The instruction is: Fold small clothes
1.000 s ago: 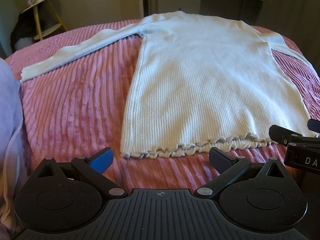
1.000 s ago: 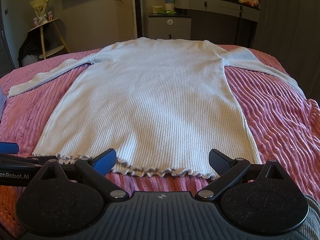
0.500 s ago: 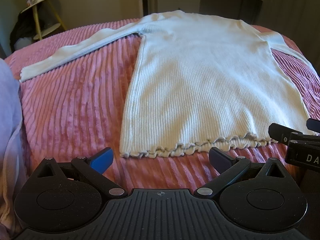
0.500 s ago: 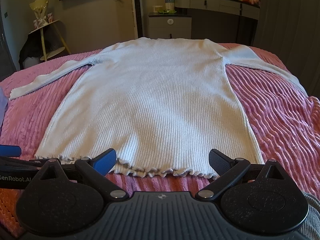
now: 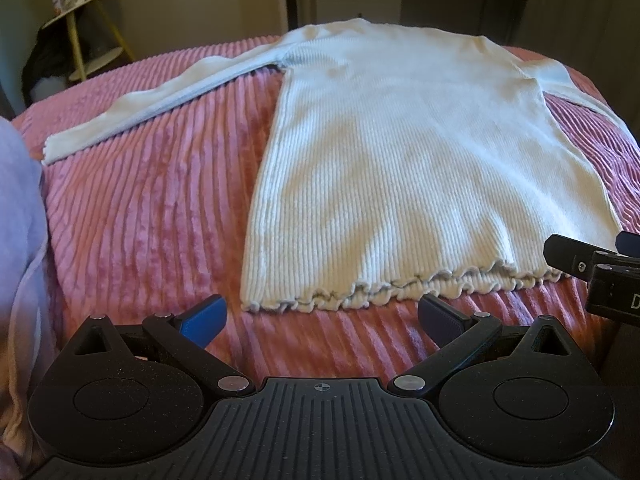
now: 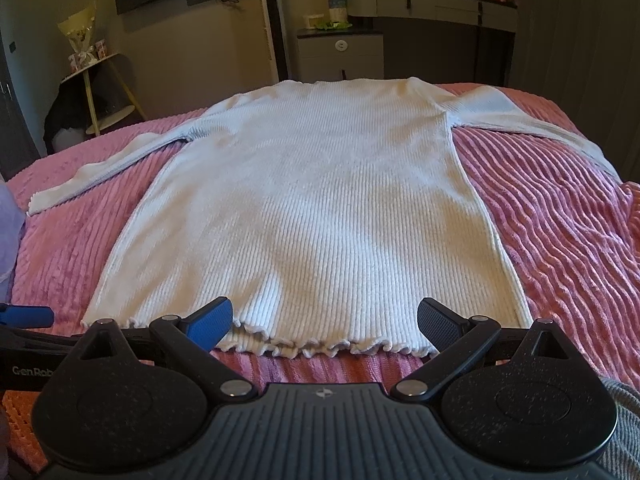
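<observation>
A white ribbed long-sleeved top (image 5: 400, 168) lies flat on a pink ribbed bedspread (image 5: 140, 220), sleeves spread to both sides, ruffled hem nearest me. It also shows in the right wrist view (image 6: 312, 208). My left gripper (image 5: 320, 318) is open and empty, just short of the hem's left corner. My right gripper (image 6: 324, 320) is open and empty, just short of the hem, right of its middle. The right gripper's fingers (image 5: 576, 260) show at the right edge of the left wrist view, near the hem's right end.
A lilac cloth (image 5: 20, 240) lies at the bed's left edge. Beyond the bed stand a small round side table (image 6: 100, 80), a grey cabinet (image 6: 340, 52) and a dark dresser (image 6: 440, 12). The pink bedspread (image 6: 560, 220) lies bare on both sides of the top.
Both grippers have drifted slightly; the right wrist view has risen a little. The top has not moved and both grippers stay open.
</observation>
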